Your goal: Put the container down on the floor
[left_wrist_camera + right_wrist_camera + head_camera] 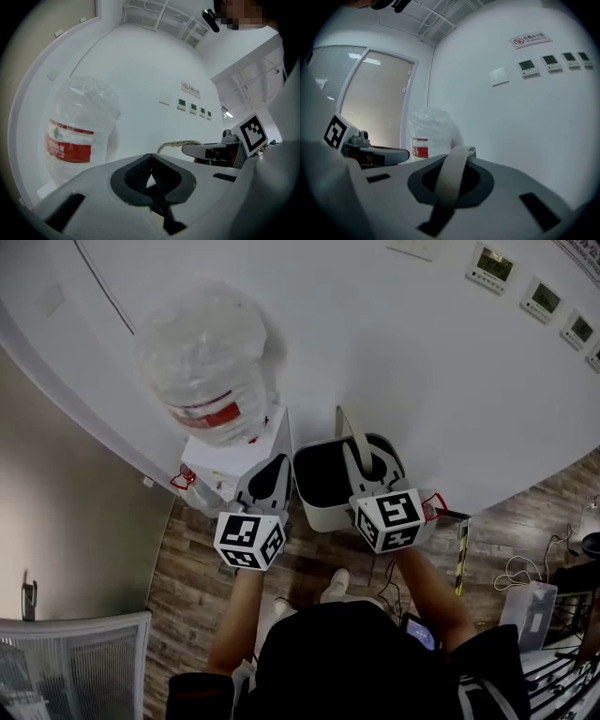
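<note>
Smooth matt plastic container, wood-grain plank floor, crinkled clear film over the bottle.

One container, one water bottle, two grippers.

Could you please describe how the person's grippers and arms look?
Both the left gripper and right gripper are light grey wedge-shaped shells with black ribbed pads, each carrying a white cube with black square markers. The person wears a black top; forearms are bare.
</note>
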